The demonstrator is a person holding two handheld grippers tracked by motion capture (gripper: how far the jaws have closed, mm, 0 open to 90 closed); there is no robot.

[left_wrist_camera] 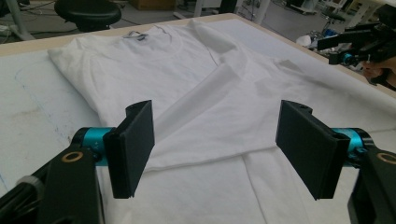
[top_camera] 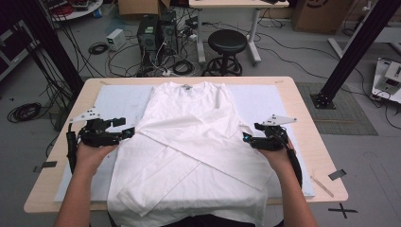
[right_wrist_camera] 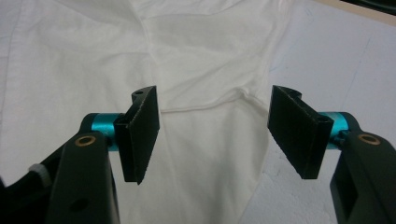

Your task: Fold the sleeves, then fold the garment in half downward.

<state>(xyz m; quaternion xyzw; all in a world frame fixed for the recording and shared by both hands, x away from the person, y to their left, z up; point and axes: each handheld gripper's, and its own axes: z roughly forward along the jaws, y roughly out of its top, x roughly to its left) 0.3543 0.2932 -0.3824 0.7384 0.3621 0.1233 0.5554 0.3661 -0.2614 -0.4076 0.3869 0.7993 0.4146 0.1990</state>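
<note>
High view: white shirt (top_camera: 189,142) flat on desk (top_camera: 307,109), sleeves crossed over chest for folding. Left claw (top_camera: 126,133) and right claw (top_camera: 247,138) gaping, empty, flanking shirt sides.

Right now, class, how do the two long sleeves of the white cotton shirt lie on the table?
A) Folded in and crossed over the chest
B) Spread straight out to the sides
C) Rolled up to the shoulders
A: in the high view both sleeves lie diagonally across the white shirt, one crossing the other.
</note>
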